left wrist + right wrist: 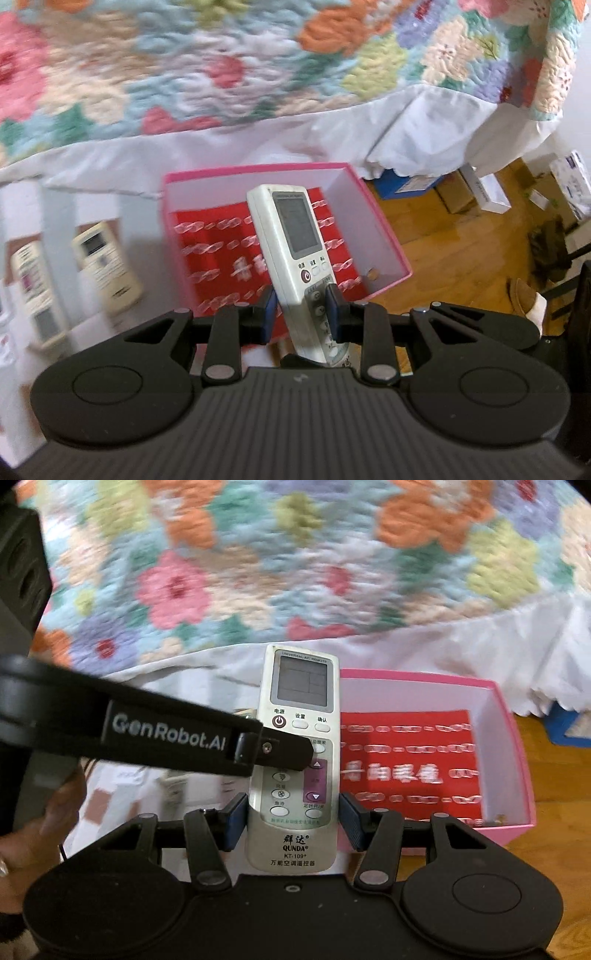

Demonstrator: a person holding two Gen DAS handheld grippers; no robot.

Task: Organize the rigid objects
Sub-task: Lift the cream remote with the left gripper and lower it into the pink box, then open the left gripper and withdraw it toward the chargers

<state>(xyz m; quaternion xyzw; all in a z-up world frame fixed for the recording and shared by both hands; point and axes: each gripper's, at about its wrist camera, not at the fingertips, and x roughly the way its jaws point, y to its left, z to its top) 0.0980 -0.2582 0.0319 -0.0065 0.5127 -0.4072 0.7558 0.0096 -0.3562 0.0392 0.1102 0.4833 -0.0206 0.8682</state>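
A white air-conditioner remote (295, 254) is held upright between both grippers. My left gripper (301, 312) is shut on its lower part, above the pink box (380, 218) with a red card inside (218, 254). In the right wrist view the same remote (295, 753) sits between my right gripper's (293, 821) blue pads (236, 821), which press its sides. The left gripper's black finger (273, 751) crosses the remote from the left. The pink box (513, 738) lies to the right of the remote.
Two more white remotes (107, 266) (35, 291) lie on the white surface left of the box. A floral quilt (221, 66) covers the bed behind. Cardboard boxes (484, 188) sit on the wooden floor (443, 236) at right. A hand (33, 834) shows at left.
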